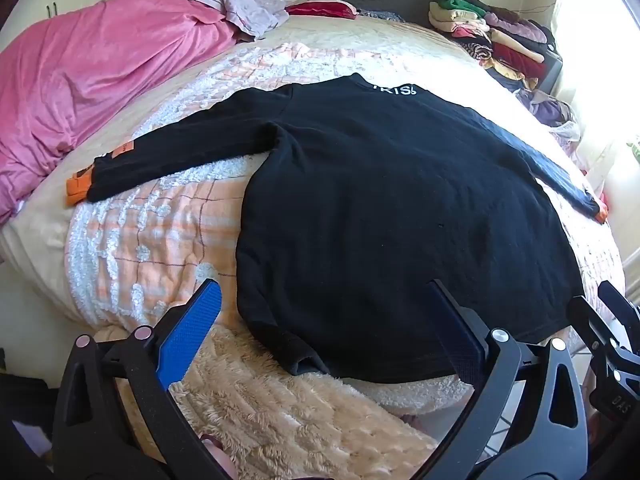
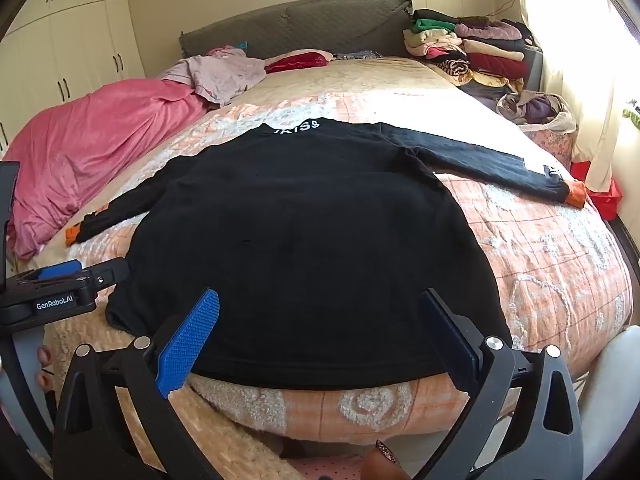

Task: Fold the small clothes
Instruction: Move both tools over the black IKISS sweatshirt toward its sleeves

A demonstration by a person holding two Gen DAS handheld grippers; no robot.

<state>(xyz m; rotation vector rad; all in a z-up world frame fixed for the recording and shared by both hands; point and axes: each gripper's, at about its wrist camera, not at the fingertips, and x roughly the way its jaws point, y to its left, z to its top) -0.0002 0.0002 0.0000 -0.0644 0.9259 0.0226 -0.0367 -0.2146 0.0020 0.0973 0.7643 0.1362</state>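
We have the black sweater (image 1: 400, 208) laid flat on the bed (image 1: 160, 224), back side up, hem toward us and collar with white lettering (image 1: 394, 89) at the far end. Both sleeves are stretched out sideways, the left sleeve (image 1: 180, 148) ending in an orange cuff (image 1: 76, 190) near the pink duvet (image 1: 88, 80), the right sleeve (image 2: 492, 162) ending in its own orange cuff (image 2: 575, 196) near the bed's edge. That spread-out layout makes sense for folding: the body is smooth and each sleeve is easy to reach and bring inward.

Our left gripper (image 1: 324, 320) hangs near the lower left of the hem, fingers spread wide and holding nothing; its blue pad (image 1: 190, 340) sits over the blanket just beside the sweater's edge. Our right gripper (image 2: 320, 328) is likewise spread apart and empty, above the middle to right of the hem. In the right view the left gripper (image 2: 80, 276) shows from the side by the hem's left corner.

We judge that no fold has started, since all 2 sleeves lie fully extended. A stack of folded clothes (image 2: 468, 48) sits by the headboard, likely where finished pieces go. The hem's left corner looks slightly rolled (image 1: 304, 364), so pinching a single clean layer there may need care.
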